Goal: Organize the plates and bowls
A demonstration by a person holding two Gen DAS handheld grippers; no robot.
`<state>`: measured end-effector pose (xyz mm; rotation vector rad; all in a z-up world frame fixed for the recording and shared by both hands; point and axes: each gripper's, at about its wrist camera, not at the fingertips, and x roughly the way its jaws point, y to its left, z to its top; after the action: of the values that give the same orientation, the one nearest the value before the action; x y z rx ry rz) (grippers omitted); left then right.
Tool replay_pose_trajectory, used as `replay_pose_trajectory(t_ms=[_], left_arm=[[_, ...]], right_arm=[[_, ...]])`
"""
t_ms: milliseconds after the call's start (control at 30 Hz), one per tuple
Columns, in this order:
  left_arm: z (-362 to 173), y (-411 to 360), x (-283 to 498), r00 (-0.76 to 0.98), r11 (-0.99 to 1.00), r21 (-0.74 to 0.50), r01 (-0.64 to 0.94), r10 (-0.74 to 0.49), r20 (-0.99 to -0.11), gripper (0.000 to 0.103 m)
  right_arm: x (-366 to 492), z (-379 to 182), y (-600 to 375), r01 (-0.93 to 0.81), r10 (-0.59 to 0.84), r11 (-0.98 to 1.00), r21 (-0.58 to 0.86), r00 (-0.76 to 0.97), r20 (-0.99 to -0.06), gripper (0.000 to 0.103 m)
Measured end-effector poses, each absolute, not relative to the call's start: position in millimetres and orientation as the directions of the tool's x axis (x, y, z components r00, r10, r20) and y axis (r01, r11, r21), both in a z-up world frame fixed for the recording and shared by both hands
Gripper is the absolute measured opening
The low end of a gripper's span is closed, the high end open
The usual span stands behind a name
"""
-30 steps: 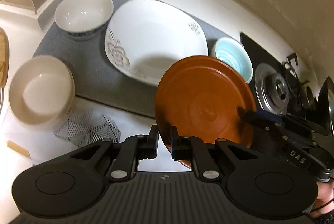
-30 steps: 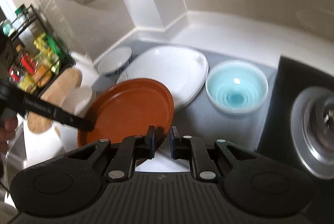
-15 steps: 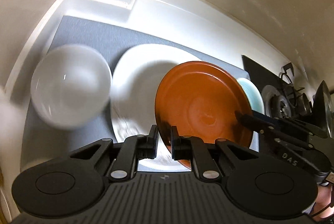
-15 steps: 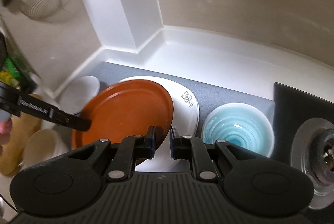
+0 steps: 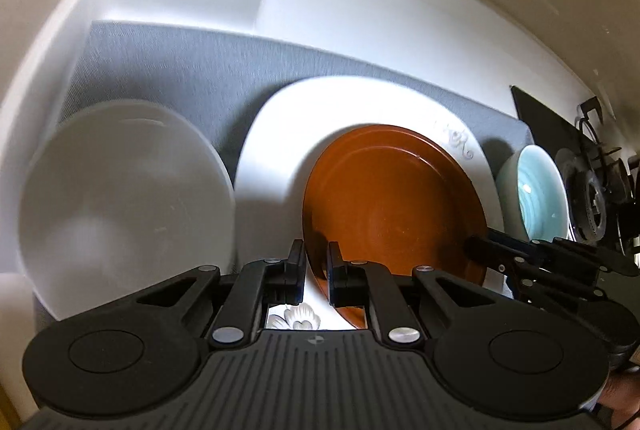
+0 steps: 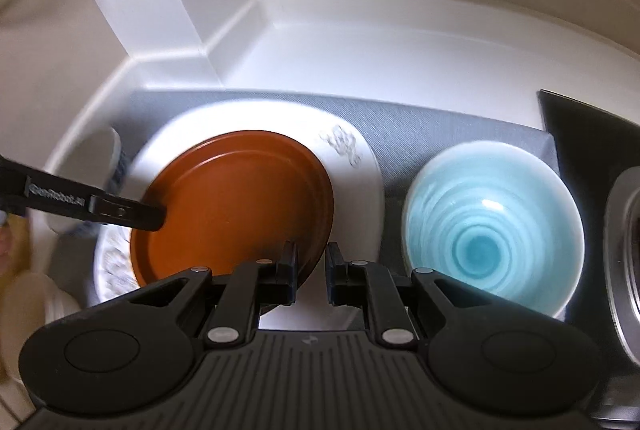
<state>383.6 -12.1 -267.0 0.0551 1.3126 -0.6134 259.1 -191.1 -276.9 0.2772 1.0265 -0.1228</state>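
Observation:
Both grippers are shut on the rim of a brown plate [image 5: 394, 201], held low over a large white flowered plate [image 5: 280, 149]. My left gripper [image 5: 316, 268] grips its left edge; my right gripper [image 6: 311, 264] grips its right edge. The brown plate also shows in the right wrist view [image 6: 236, 205], over the white plate [image 6: 360, 173]. A white bowl [image 5: 120, 197] stands left of the plates. A light blue bowl [image 6: 492, 230] stands to their right, and also shows in the left wrist view [image 5: 536, 189].
All stand on a grey mat [image 5: 180, 69] in a white counter corner [image 6: 280, 41]. A black stove with a burner [image 5: 588, 193] lies right of the mat. A beige bowl [image 6: 32, 298] sits at the far left.
Both grippers have carried the brown plate forward and down, from in front of the mat to over the white plate. The grips are unchanged.

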Motion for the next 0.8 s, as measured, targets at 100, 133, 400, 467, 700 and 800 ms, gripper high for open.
replay_pose_trajectory(t_ms=[100,133,400,467,700,800], left_arm=[[-260.9,-6.9,380.2,0.147,0.855,-0.286,0.432,-0.380,-0.913,0.014],[-255.0,-0.1,379.0,0.156,0.864,-0.287,0.413,-0.377,-0.913,0.018],[-191.4,107.3,349.6,0.350,0.872,-0.364,0.327,-0.470,-0.810,0.083],[-189.5,129.9,351.2,0.368,0.877,-0.391,0.279,-0.474,-0.800,0.083],[-233.0,158.1,370.5,0.418,0.939,-0.314,0.141,-0.344,-0.841,0.034],[-244.8,160.3,376.9,0.390,0.921,-0.363,0.140,-0.388,-0.835,0.026]], right_arm=[[256.0,-279.5,-191.2,0.244,0.037,0.950,0.195,0.532,-0.846,0.020],[253.4,-278.6,-191.7,0.251,0.038,0.946,0.203,0.538,-0.842,0.023],[241.8,-238.2,-163.0,0.237,0.021,0.946,0.223,0.638,-0.770,0.038],[251.3,-234.3,-141.8,0.175,0.079,0.953,0.248,0.646,-0.759,0.041],[302.4,-248.4,-80.4,0.012,0.225,0.956,0.293,0.609,-0.761,0.038],[321.6,-251.6,-70.1,0.001,0.236,0.955,0.295,0.599,-0.765,0.037]])
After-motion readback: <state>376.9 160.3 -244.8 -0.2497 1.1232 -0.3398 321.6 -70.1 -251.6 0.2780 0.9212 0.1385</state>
